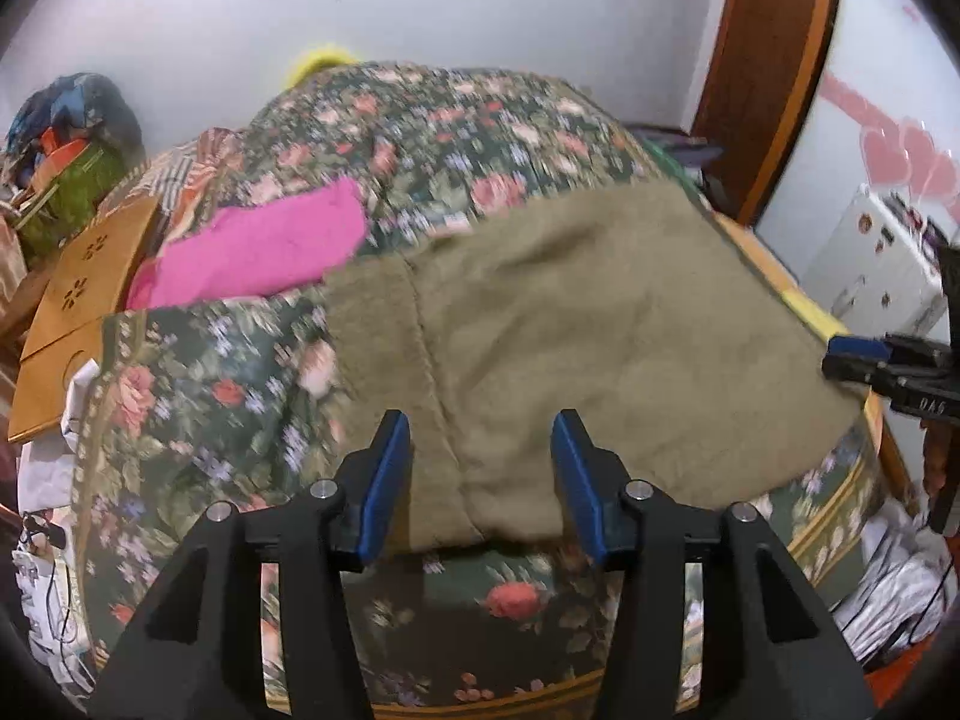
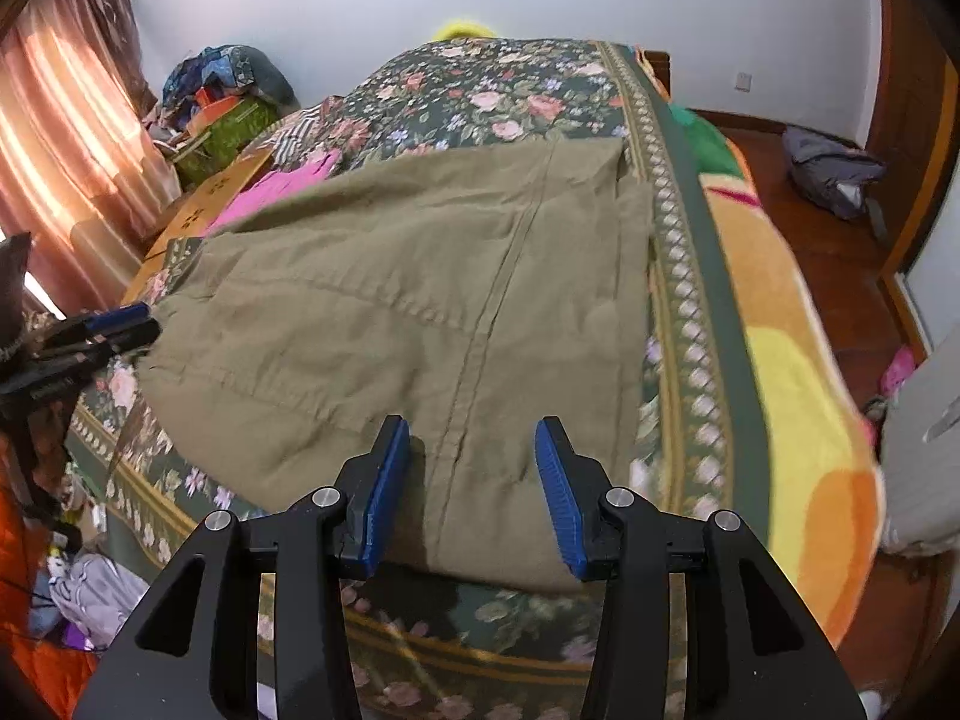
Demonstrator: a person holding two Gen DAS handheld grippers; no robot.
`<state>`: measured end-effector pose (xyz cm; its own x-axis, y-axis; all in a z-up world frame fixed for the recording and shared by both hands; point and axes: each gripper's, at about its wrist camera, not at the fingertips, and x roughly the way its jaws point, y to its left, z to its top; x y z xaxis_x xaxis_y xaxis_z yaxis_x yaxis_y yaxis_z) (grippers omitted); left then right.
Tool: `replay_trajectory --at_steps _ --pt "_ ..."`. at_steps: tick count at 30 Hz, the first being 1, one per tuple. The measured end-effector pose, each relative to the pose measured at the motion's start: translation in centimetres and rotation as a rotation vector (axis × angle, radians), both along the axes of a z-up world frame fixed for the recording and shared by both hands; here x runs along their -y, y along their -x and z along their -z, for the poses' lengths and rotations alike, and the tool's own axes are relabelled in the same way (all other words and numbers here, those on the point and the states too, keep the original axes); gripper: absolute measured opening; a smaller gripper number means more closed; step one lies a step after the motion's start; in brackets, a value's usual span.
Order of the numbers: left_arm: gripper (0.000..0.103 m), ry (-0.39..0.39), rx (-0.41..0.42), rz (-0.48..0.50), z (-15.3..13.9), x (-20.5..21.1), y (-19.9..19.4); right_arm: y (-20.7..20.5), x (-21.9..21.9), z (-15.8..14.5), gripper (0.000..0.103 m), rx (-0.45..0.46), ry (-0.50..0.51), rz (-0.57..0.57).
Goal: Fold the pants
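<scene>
both claws, left gripper (image 1: 480, 483) and right gripper (image 2: 474, 489), gape empty over the pants' (image 2: 420, 300) near edge; next, pinch and fold.

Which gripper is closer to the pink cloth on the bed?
Left. The left gripper is at the pants' side nearest the pink cloth; the right gripper is across them.

Olive-khaki pants (image 2: 420, 300) lie flat on floral bedspread (image 2: 498, 90), folded into broad, roughly rectangular slab. Cloth woven, matte, lightly creased. Long stitched seam runs from near edge up toward far edge, right of middle. Curved pocket stitching crosses left half. Right edge lies straight, just inside bedspread's patterned border; near edge close to bedspread's front border; left corner tapers to point. Far edge touches pink cloth lying on bedspread. In left wrist view pants (image 1: 600, 324) blurred.
</scene>
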<state>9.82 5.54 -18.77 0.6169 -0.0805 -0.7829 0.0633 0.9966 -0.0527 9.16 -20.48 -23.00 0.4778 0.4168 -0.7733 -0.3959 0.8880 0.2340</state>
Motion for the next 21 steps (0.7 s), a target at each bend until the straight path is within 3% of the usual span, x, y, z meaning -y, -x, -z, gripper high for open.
replay_trajectory --at_steps 5,9,15,21 --pt "0.056 -0.01 0.076 -0.055 -2.8 -2.0 -2.2 -1.9 0.6 -1.9 0.045 0.055 -0.007 0.023" --pt "0.056 -0.015 0.075 -0.093 -2.9 -3.5 -5.3 -4.3 0.8 -2.9 0.045 0.092 0.001 0.036" --pt "0.056 -0.038 0.024 -0.112 -0.7 -5.0 -9.8 -8.8 0.9 -3.4 0.046 0.132 0.033 0.051" --pt "0.056 -0.001 -0.07 -0.119 2.5 -6.2 -12.9 -14.0 0.9 -1.3 0.046 0.084 0.014 0.057"
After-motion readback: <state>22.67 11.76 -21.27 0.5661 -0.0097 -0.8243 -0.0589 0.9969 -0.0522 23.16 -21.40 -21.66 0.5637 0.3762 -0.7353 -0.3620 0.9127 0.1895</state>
